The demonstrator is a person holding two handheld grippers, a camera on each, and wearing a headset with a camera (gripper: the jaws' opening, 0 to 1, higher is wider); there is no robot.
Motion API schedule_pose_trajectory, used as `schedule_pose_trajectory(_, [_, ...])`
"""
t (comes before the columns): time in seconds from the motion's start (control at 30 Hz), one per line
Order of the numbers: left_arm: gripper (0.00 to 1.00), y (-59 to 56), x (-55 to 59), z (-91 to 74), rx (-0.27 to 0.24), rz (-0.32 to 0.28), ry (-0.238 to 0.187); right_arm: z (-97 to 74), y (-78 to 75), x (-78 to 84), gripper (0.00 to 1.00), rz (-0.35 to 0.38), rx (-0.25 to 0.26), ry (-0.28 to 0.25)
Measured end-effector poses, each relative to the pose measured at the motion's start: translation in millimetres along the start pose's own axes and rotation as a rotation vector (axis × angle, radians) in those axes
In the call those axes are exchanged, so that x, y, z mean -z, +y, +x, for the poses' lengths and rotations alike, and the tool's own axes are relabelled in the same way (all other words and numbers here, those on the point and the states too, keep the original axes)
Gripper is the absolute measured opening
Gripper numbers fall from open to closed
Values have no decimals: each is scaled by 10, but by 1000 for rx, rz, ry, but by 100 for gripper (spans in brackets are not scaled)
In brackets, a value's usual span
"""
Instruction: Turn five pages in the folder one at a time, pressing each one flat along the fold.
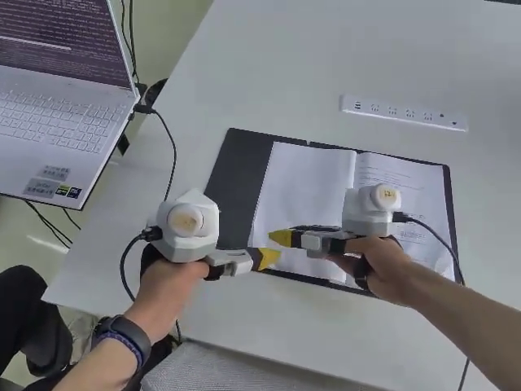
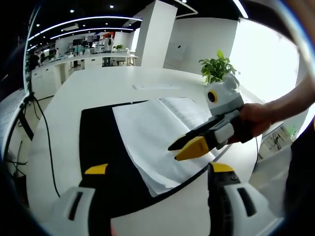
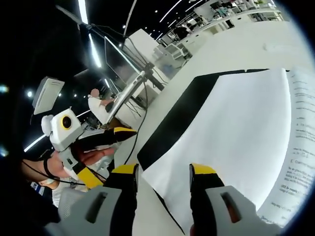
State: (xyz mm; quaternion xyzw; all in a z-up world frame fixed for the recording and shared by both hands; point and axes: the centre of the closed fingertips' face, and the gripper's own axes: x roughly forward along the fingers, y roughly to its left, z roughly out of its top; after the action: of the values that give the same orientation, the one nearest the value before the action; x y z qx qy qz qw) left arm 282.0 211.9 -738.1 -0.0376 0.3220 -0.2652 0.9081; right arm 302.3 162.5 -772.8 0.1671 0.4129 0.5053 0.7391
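Folder [image 1: 236, 187] lies open near the table's [image 1: 326, 49] near edge. Left gripper [image 1: 264, 259], jaws spread and empty, is at its near edge. Right gripper [image 1: 283, 238], jaws parted, is over the left page. Bare tabletop runs back to the power strip [image 1: 403, 112].

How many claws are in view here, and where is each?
2. The left claw sits at the folder's near edge, jaws open; the right claw points left over the white page, just beyond it.
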Motion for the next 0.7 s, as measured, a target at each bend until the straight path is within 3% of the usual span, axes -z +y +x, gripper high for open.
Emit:
schedule_pose_trajectory(0.2, [76, -13, -10, 80, 19, 19, 15, -302, -40, -77, 41, -30, 37, -44])
schedule_pose_trajectory(0.33, [66, -67, -22, 140, 43, 10, 16, -543, -19, -108, 42, -84, 82, -58])
schedule_pose_trajectory(0.47, [56, -121, -11, 247, 51, 41, 30, -798, -12, -197, 43, -91, 116, -112])
schedule_pose_trajectory(0.7, [37, -82, 45, 437, 32, 76, 45, -1206, -61, -297, 43, -94, 173, -187])
